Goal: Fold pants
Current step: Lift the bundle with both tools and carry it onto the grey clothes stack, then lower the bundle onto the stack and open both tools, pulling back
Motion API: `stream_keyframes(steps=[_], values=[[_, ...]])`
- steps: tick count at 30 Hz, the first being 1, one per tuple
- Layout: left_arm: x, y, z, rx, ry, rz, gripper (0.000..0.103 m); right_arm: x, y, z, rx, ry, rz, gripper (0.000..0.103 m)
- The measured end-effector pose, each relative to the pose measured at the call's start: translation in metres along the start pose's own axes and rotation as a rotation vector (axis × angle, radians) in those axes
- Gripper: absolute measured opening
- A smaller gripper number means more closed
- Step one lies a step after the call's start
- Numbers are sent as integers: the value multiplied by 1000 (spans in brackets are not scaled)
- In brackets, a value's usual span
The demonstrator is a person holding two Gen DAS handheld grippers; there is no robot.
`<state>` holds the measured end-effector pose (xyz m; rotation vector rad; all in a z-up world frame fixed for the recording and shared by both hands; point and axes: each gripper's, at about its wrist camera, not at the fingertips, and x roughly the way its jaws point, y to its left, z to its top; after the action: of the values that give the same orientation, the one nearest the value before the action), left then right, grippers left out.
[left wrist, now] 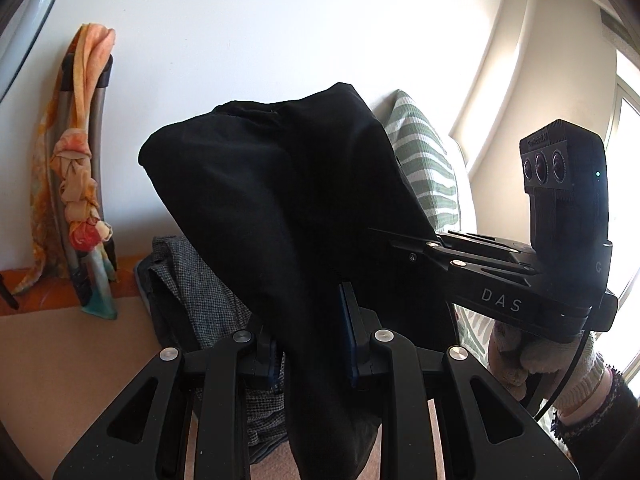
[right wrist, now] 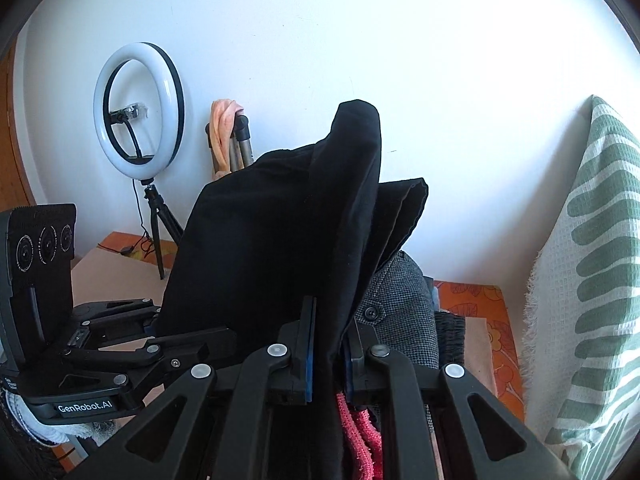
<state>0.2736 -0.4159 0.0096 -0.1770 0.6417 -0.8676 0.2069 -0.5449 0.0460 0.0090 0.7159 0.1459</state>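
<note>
The black pants [left wrist: 288,200] hang lifted in the air, folded over and held by both grippers. My left gripper [left wrist: 312,336] is shut on the pants, the cloth running down between its blue pads. My right gripper [right wrist: 330,344] is shut on another edge of the pants [right wrist: 288,240], which rise in a peak above the fingers. The right gripper also shows in the left wrist view [left wrist: 408,246], biting the cloth from the right. The left gripper shows in the right wrist view [right wrist: 156,328] at the cloth's left edge.
A grey tweed garment [left wrist: 200,292] lies under the pants, also seen in the right wrist view [right wrist: 400,300]. A green-striped pillow [right wrist: 592,280] stands at the right. A ring light [right wrist: 138,110] on a tripod and a scarf-draped stand [left wrist: 80,176] are by the wall. Pink cloth [right wrist: 358,436] lies below.
</note>
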Motion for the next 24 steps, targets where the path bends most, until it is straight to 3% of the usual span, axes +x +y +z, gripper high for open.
stream_keyframes(steps=[12,16,19,21,24], values=[[64,26,0,19,85,68,21,65,-48,0,119,63,34,8],[79,38,-2,51,118,130,21,79,-62,-8,131,103,11,8],[80,47,-3,33,123,161,23,89,-72,-13,143,126,-53,13],[77,50,-4,30,129,174,24,91,-77,-15,137,135,-98,25],[71,52,-7,37,131,190,24,90,-79,-16,126,133,-169,33]])
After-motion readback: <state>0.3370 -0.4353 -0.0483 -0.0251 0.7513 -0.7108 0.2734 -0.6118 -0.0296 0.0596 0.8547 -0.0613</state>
